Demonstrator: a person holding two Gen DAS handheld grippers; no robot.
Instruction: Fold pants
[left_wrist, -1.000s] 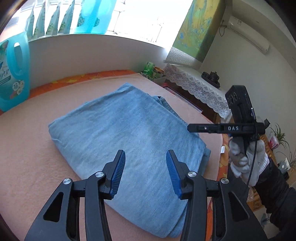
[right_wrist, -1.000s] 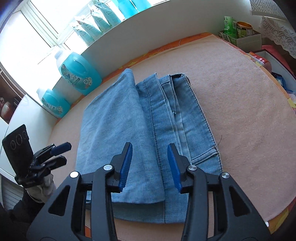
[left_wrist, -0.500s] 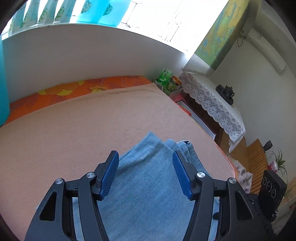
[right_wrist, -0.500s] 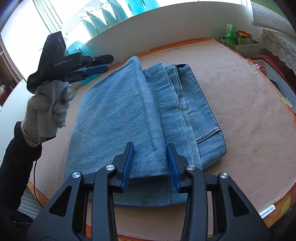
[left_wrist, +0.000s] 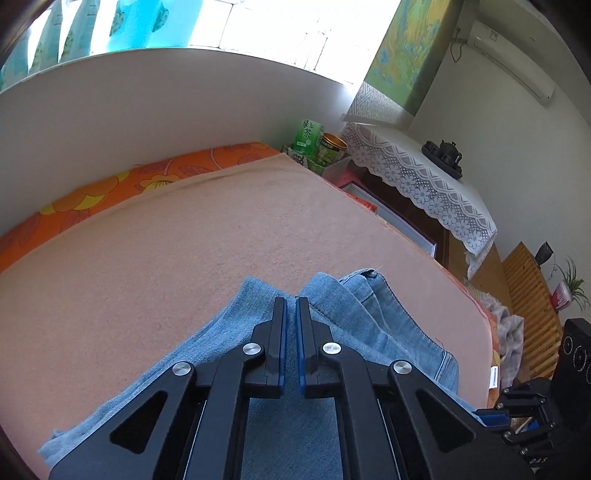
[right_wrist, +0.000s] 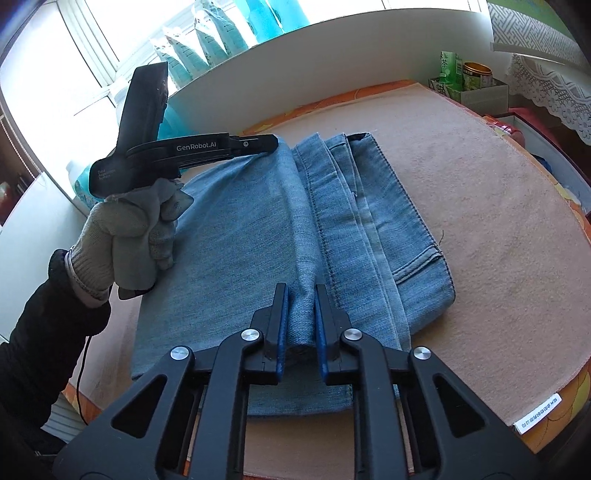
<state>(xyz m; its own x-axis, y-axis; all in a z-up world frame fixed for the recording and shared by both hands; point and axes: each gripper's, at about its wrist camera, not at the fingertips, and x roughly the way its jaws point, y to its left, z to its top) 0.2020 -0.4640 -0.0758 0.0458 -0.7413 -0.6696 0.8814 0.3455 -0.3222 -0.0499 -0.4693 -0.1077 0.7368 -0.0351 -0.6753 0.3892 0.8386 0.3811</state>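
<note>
Folded jeans (right_wrist: 295, 236) are laid on the pink-blanketed desk (right_wrist: 480, 221). A cardboard box (right_wrist: 476, 94) at the far edge holds a green tea carton (right_wrist: 448, 68) and a tin (right_wrist: 476, 75). Left gripper (left_wrist: 290, 301) jaws are pinched on the jeans' far fold; it is held level by a gloved hand (right_wrist: 129, 236). Right gripper (right_wrist: 300, 291) jaws are clamped on the near fold.

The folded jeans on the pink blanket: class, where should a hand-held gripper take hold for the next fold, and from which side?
Grip the raised lengthwise fold ridge of the jeans at its near end, coming in low from the near edge. There the layers stand up thickest, so one pinch probably catches them all.
</note>
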